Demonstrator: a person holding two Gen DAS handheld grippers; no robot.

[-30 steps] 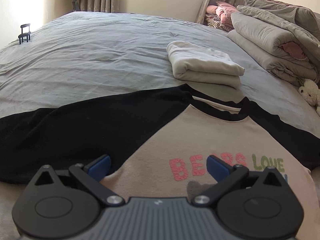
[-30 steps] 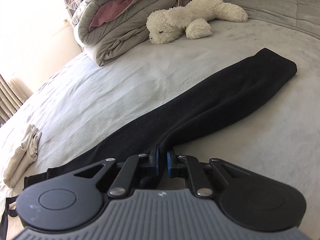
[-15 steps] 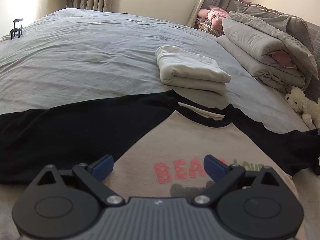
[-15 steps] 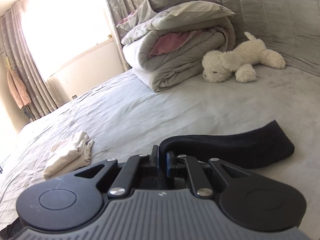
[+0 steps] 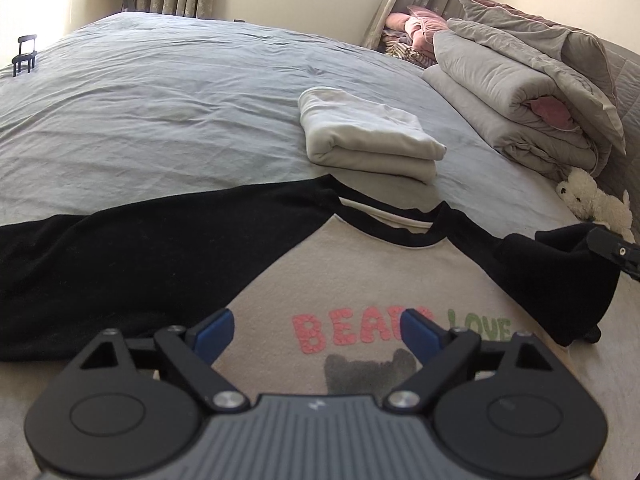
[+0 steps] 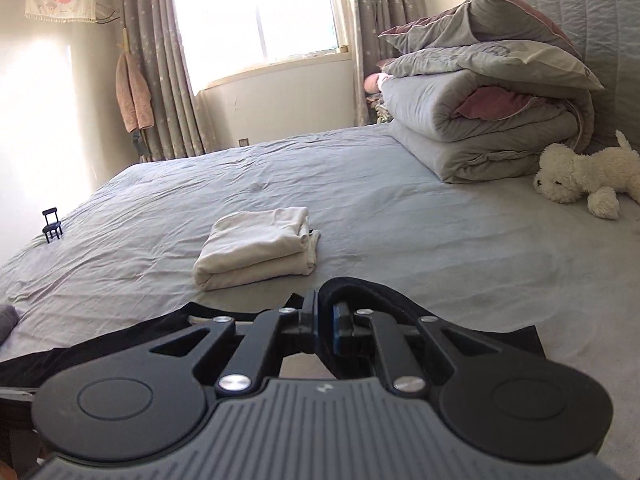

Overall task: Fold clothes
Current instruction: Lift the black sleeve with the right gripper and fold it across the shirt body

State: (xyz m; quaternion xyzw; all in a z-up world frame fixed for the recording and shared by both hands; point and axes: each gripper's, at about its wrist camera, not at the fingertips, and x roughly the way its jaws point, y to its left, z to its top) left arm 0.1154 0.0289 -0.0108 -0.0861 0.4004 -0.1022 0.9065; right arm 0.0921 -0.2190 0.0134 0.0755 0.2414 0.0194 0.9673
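In the left wrist view, the left tongs are hovering over the chest of the raglan shirt, their blue pads standing wide apart and closing slowly with nothing pinched between them, only the beige front with its pink and green lettering lying below. The shirt is lying face up on the grey bed, its left black sleeve stretching flat toward the picture's left edge. At the picture's right, the right black sleeve is hanging lifted and folded over toward the chest, with a part of the right tongs gripping its end at the frame edge. Beyond the collar, a folded white garment is resting on the bed, and a stack of folded quilts is sitting by the headboard with a white plush dog just beside it. In the right wrist view, the right tongs are clenched on the cuff of the right black sleeve, which is curling up and around the fingertips above the bed. The folded white garment is lying just beyond the tongs, the quilts and plush dog are sitting toward the right, and a small black chair figure is standing near the bed's far left edge.
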